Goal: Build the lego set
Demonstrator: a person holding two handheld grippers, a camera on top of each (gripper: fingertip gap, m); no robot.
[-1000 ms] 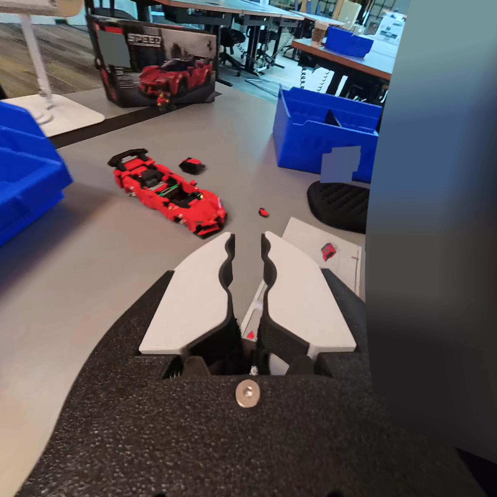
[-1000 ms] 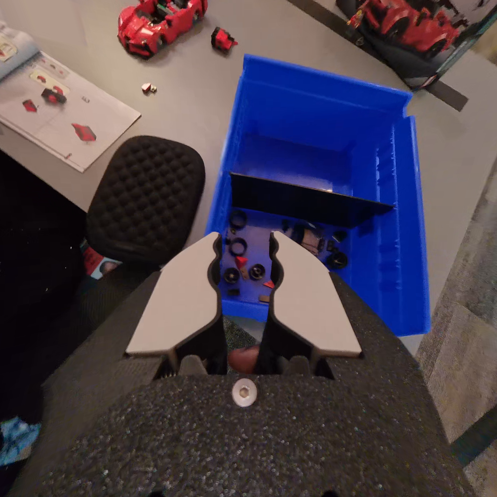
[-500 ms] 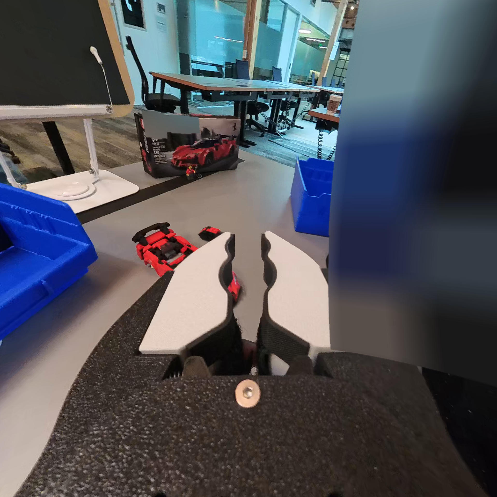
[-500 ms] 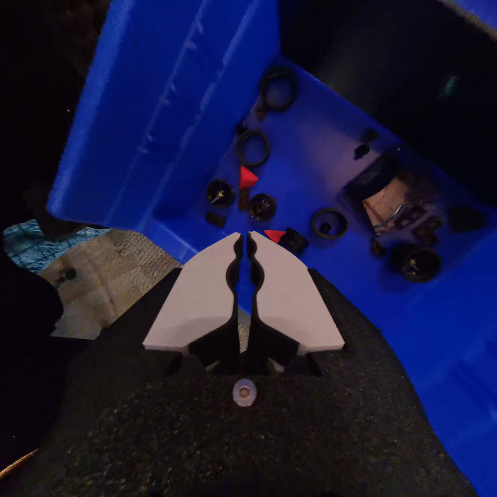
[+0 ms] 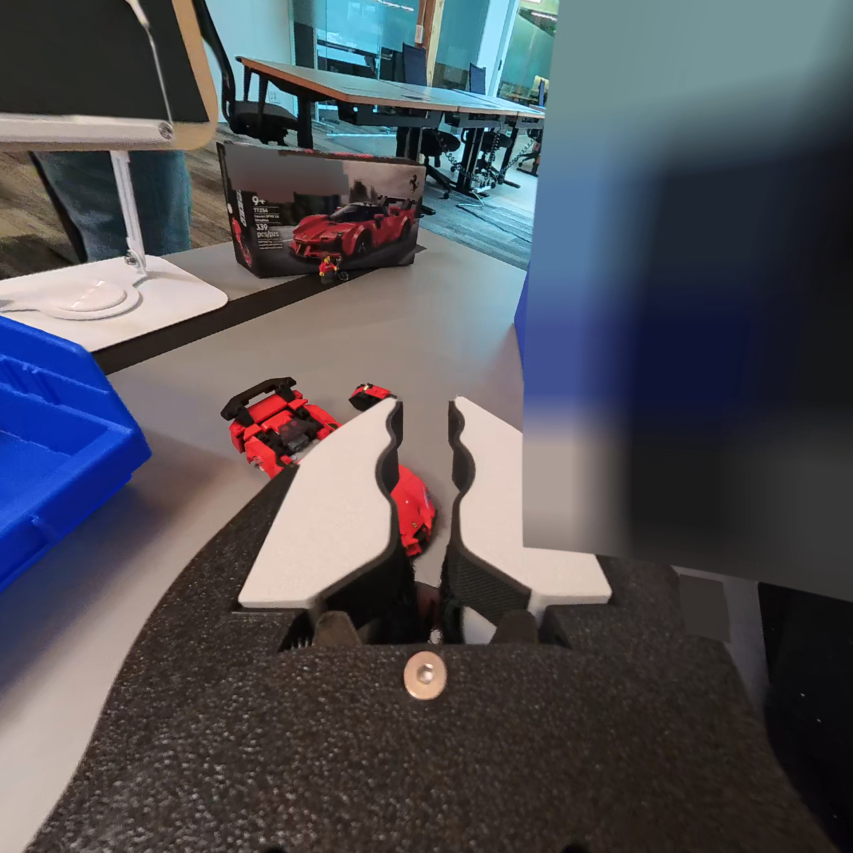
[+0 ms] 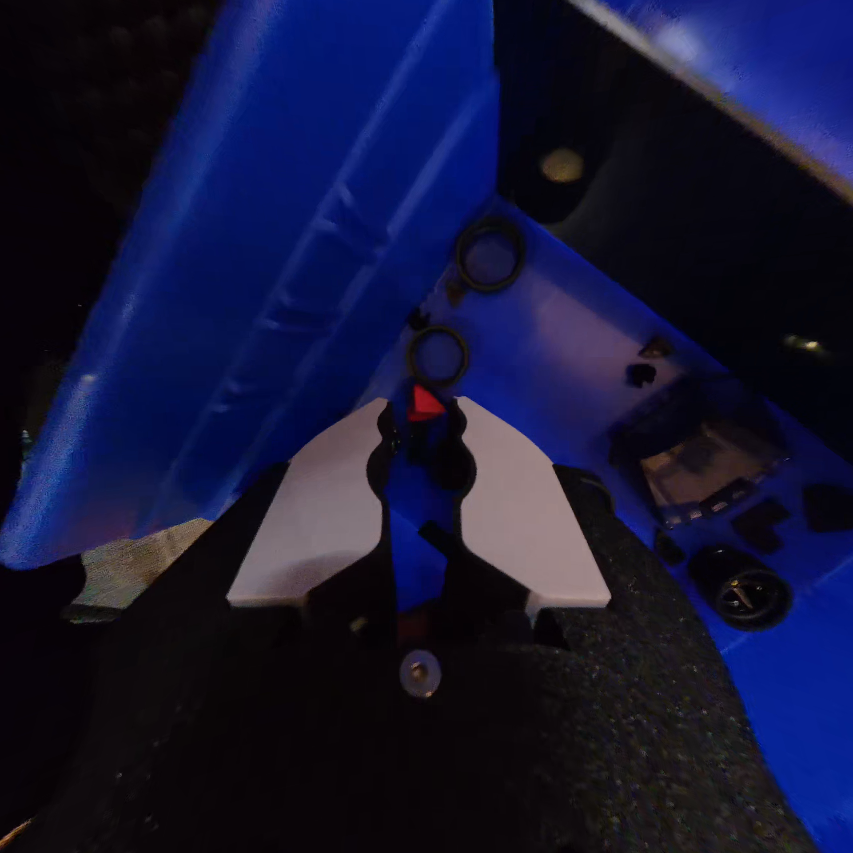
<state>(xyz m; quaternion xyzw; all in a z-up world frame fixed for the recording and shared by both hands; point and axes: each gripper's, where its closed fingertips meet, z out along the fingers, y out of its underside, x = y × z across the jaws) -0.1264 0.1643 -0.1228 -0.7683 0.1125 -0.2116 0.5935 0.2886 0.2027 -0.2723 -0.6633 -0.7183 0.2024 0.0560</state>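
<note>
A partly built red lego car (image 5: 277, 431) lies on the grey table, its front half behind my left fingers. A small red and black sub-assembly (image 5: 369, 394) lies just beyond it. My left gripper (image 5: 424, 406) is open and empty, held above the car. My right gripper (image 6: 421, 406) is open, down inside a blue parts bin (image 6: 286, 258). A small red wedge piece (image 6: 422, 402) lies between its fingertips, not clamped. Black tyre rings (image 6: 437, 355), a wheel (image 6: 747, 595) and several small dark parts lie on the bin floor.
The lego box (image 5: 323, 212) stands at the back of the table with a minifigure (image 5: 328, 267) in front. A second blue bin (image 5: 55, 438) is at the left. A white stand base (image 5: 106, 295) sits behind it. A black divider (image 6: 692, 207) crosses the right bin. The tips of one gripper are about 45 centimeters away from the tips of the other. My right gripper is the nearer one to the wheel (image 6: 747, 595): about 12 centimeters, against 50 centimeters.
My right gripper has gone deeper into the bin and opened, its tips now at the red wedge. My left gripper has shifted slightly, staying open over the car.
</note>
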